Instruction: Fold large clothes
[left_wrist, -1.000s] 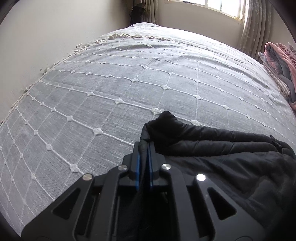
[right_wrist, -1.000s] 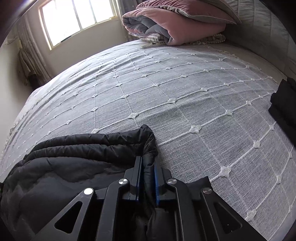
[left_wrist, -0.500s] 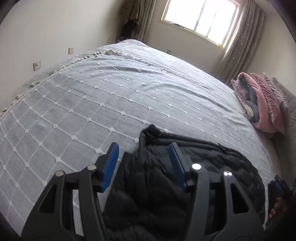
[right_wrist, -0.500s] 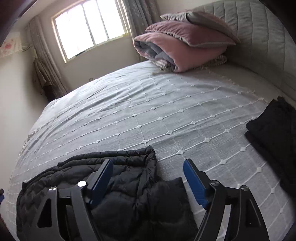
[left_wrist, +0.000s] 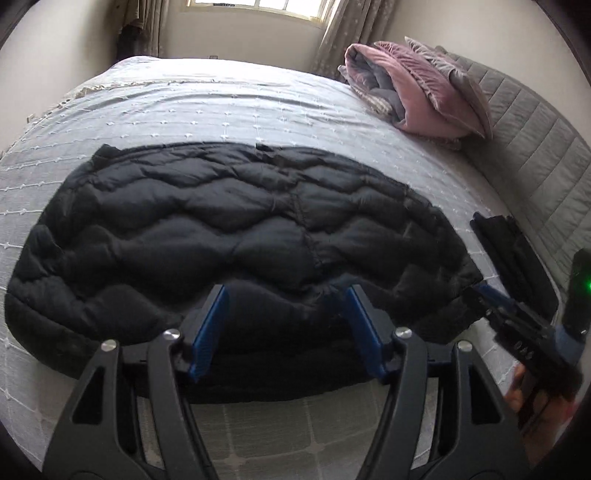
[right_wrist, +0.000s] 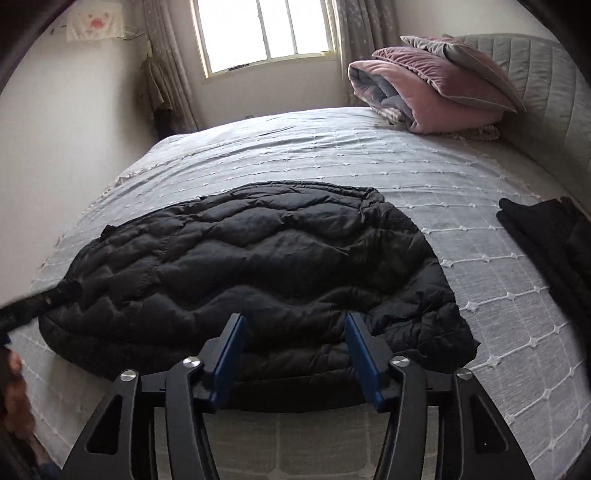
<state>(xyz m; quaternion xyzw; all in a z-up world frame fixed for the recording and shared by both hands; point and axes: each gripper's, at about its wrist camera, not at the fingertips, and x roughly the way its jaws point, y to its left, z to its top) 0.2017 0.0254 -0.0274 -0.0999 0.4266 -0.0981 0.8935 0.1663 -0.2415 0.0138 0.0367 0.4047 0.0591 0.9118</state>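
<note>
A black quilted puffer jacket (left_wrist: 236, 236) lies folded in a wide band across the near part of the grey bed; it also shows in the right wrist view (right_wrist: 258, 273). My left gripper (left_wrist: 286, 295) is open and empty, held back above the jacket's near edge. My right gripper (right_wrist: 293, 321) is open and empty too, above the near edge towards the jacket's right end. The right gripper also shows at the right edge of the left wrist view (left_wrist: 517, 325).
A grey bedspread (right_wrist: 369, 158) with a white stitched grid covers the bed. A folded pink duvet and pillows (right_wrist: 428, 99) lie by the padded headboard (left_wrist: 535, 155). A folded black garment (right_wrist: 546, 236) lies at the right. A window (right_wrist: 266, 33) and walls stand beyond.
Both grippers were shut on the jacket's far edge a second ago. They opened, let it go, and pulled back and up, so the whole folded jacket is in view.
</note>
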